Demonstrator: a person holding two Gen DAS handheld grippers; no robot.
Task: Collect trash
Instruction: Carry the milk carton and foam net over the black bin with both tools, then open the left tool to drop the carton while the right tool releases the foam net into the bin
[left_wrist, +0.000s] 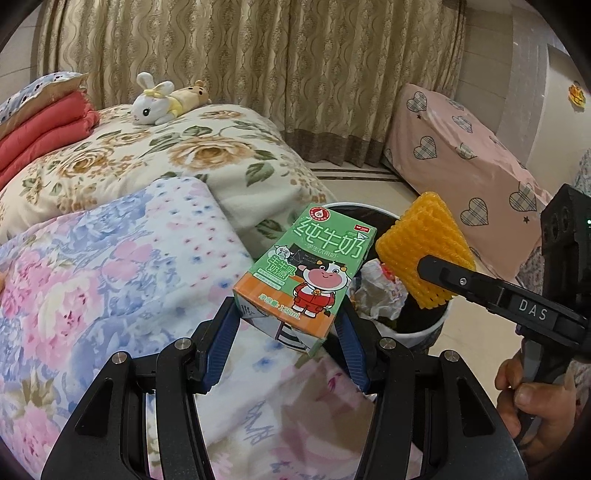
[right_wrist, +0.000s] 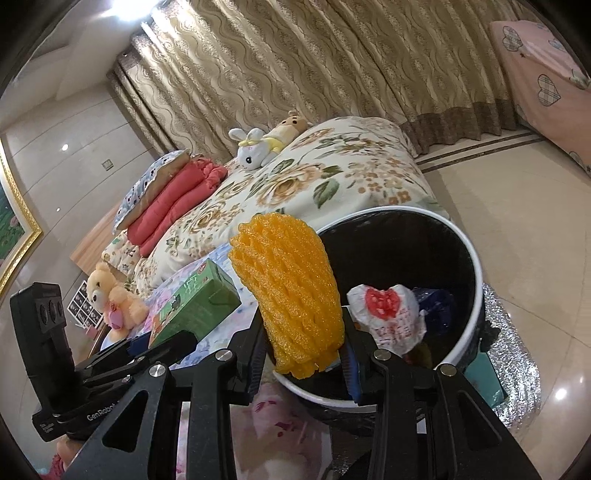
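Carton risk: the carton (left_wrist: 306, 273) is not yet over the bin (left_wrist: 424, 334); in the left wrist view it sits above the quilt (left_wrist: 110, 266), beside the rim. Released here, it likely lands on the bed or strikes the rim and falls outside.
Carton grip: the pads hold only its lower end. The long free end can pivot and slip if the hand rolls.
Net risk: the foam net (right_wrist: 291, 295) is soft and light. It may cling to a pad on release, or drift and catch on the near rim.
Collision risk: both grippers converge on one opening; the right finger passes just beside the carton's top corner.
Left gripper (left_wrist: 288, 347): pitched down toward the bin, jaws clamped on the carton.
Right gripper (right_wrist: 303, 354): pitched down, jaws closed on the net, which stands upright at the near rim, over the bin mouth.
Right hand (left_wrist: 532, 398): wrapped round the handle, at the frame's lower right.
Bin contents: crumpled wrappers (right_wrist: 388, 317) already inside.
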